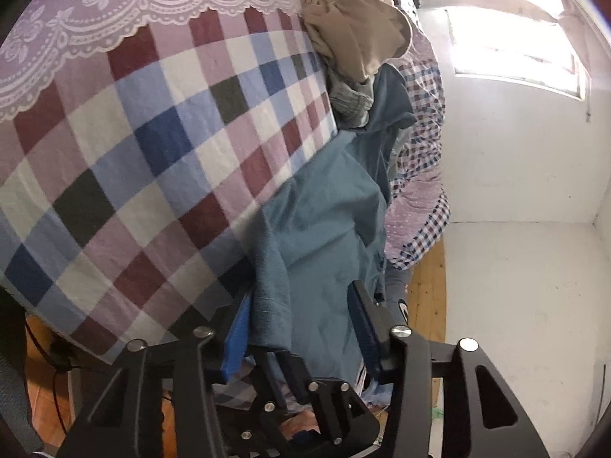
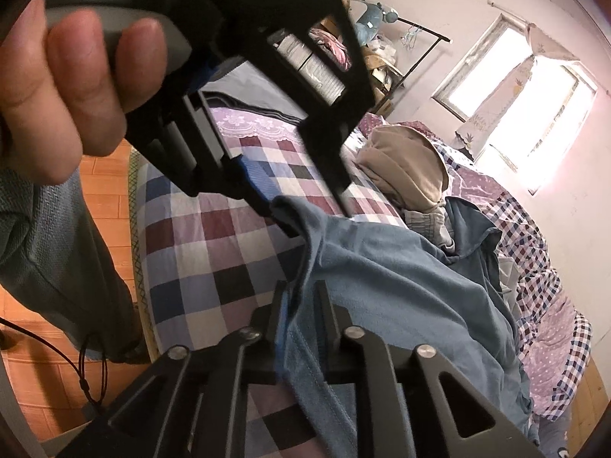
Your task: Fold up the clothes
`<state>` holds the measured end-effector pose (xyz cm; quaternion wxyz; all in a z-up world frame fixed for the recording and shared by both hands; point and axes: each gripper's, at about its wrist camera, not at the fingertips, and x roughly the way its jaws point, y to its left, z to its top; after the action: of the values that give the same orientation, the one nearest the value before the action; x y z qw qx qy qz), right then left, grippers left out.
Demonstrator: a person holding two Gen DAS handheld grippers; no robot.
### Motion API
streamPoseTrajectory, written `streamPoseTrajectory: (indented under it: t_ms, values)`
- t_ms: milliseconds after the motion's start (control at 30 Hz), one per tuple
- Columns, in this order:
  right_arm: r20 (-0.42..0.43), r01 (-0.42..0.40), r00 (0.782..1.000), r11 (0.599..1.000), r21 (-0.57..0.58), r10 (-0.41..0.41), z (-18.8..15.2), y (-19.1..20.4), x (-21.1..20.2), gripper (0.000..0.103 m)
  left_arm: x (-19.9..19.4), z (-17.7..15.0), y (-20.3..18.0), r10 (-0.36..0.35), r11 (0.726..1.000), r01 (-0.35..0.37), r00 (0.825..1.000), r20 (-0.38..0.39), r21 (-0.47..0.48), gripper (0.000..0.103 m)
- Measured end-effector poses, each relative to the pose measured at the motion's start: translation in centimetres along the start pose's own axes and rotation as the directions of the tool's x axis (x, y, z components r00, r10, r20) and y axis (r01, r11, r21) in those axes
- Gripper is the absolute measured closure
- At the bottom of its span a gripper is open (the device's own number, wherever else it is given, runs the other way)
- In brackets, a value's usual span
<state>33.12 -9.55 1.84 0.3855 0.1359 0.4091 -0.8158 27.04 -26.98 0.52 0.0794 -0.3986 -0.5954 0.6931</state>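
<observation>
Left gripper (image 1: 301, 305) sits part-open around the blue shirt's (image 1: 324, 221) hem, pads not clearly pinching it. Right gripper (image 2: 305, 297) has its jaws narrowly parted with the shirt's edge running between them. The shirt trails toward one o'clock across the checked bed (image 1: 152, 145), ending at the beige clothes pile (image 1: 355, 38). A hand (image 2: 65, 87) holds the left tool at ten o'clock.

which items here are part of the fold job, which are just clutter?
In play:
- blue-grey cotton garment
- left gripper
- right gripper

Lying about:
- crumpled beige garment
- checked bedsheet
- small-check quilt
</observation>
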Motion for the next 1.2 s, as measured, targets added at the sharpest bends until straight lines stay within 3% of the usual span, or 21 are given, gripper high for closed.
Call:
streamPoseTrajectory:
  t_ms: [67,133,300,567,700,900,1000,1200]
  values:
    - [0.002,0.006,1.000,1.000,-0.004,-0.006,-0.1,0.0,0.0,0.066,0.1,0.0,0.2,0.039,0.999,-0.039,0.999,-0.003,0.007,0.081]
    - [0.003,0.025,1.000,1.000,-0.010,-0.025,-0.1,0.1,0.1,0.060,0.2,-0.1,0.3,0.067,0.998,-0.067,0.998,-0.008,0.012,0.097]
    - [-0.025,0.068,0.997,0.997,-0.018,-0.069,-0.6,-0.3,0.6,0.055,-0.6,-0.3,-0.2,0.051,0.998,-0.052,0.999,0.019,0.042,0.100]
    - [-0.075,0.149,0.985,0.987,-0.061,-0.154,-2.2,-0.9,0.4,0.054,-2.3,-0.6,-2.3,-0.065,0.993,0.059,0.997,0.049,0.103,0.101]
    - [-0.121,0.211,0.969,0.975,-0.064,-0.217,-3.7,-2.3,-0.4,0.054,-3.0,-0.7,-3.6,-0.125,0.983,0.116,0.991,0.057,0.139,0.101]
    - [-0.243,0.309,0.918,0.950,-0.050,-0.312,-7.9,-6.0,-1.6,0.054,-4.0,-0.5,-5.1,-0.222,0.965,0.208,0.972,0.074,0.159,0.101]
    - [-0.301,0.368,0.881,0.929,-0.051,-0.365,-10.6,-7.6,-3.1,0.054,-4.1,-0.5,-6.1,-0.235,0.957,0.215,0.968,0.086,0.195,0.101]
    - [-0.448,0.484,0.770,0.874,-0.053,-0.454,-16.8,-11.1,-6.4,0.055,-3.9,-0.5,-7.7,-0.221,0.946,0.185,0.968,0.115,0.266,0.101]
